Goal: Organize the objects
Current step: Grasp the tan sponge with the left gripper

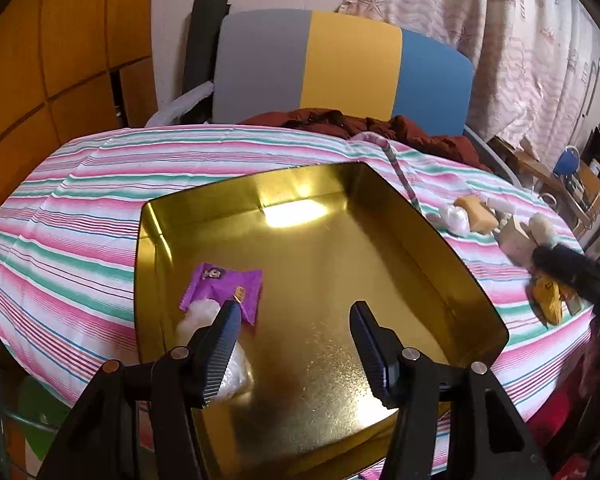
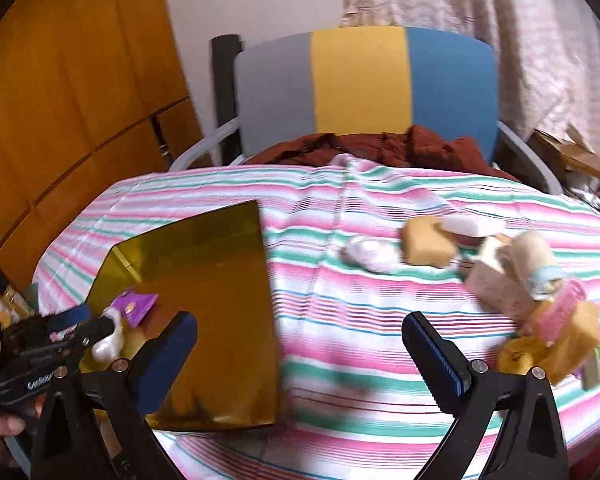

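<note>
While the left gripper (image 1: 296,312) hangs with jaws apart over the gold tin (image 1: 380,184), a purple packet (image 1: 224,286) and white wrapped piece (image 1: 198,316) lie inside. Rightward, the right gripper (image 2: 300,324) gapes, empty, near a blurred heap, probably snacks (image 2: 540,308).
</note>
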The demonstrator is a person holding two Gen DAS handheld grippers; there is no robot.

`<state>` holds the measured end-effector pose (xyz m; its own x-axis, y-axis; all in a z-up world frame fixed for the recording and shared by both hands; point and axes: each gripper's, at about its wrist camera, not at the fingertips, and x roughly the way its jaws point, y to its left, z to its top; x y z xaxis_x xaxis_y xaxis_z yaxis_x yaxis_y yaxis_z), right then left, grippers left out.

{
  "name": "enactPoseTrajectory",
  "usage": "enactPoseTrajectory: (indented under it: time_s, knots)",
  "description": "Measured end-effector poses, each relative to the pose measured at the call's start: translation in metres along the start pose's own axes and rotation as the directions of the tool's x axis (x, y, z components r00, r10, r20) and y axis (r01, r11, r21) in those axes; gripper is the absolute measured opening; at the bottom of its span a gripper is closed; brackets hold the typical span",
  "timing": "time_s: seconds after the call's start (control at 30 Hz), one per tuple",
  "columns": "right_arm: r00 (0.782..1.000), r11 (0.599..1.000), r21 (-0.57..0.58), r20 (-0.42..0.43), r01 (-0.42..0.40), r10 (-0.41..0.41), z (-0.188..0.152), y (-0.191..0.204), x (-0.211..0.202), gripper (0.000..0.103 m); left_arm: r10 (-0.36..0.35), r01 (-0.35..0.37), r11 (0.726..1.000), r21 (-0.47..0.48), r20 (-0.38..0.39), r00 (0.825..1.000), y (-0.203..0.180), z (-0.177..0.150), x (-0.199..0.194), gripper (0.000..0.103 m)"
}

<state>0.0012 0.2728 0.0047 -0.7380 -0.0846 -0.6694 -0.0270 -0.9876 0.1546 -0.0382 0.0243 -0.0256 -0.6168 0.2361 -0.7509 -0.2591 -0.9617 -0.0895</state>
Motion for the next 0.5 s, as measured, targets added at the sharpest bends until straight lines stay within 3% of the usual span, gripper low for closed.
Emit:
enactPoseTrajectory:
  time_s: [0.17, 0.3, 0.37, 0.5]
  knots:
    - [0.997, 0.993, 0.104, 0.033, 0.064, -0.068, 0.010, -0.048, -0.018, 0.103, -0.056, 0.056, 0.997, 0.047, 0.003, 0.998, -0.012, -0.001, -0.003, 0.058]
    - [0.982, 0.970, 0.187, 0.077, 0.154, -0.171, 0.016, -0.095, -0.042, 0.103, -0.098, 0.097, 0.991, 0.088, 0.008, 0.995, -0.023, 0.000, -0.006, 0.058]
    - [0.971, 0.947, 0.259, 0.096, 0.189, -0.220, 0.017, -0.124, -0.055, 0.103, -0.118, 0.117, 0.987, 0.111, 0.005, 0.993, -0.031, 0.002, -0.007, 0.058]
    - [0.943, 0.860, 0.450, 0.102, 0.240, -0.317, 0.012, -0.184, -0.077, 0.103, -0.167, 0.163, 0.970, 0.182, 0.004, 0.986, -0.053, 0.006, -0.009, 0.058]
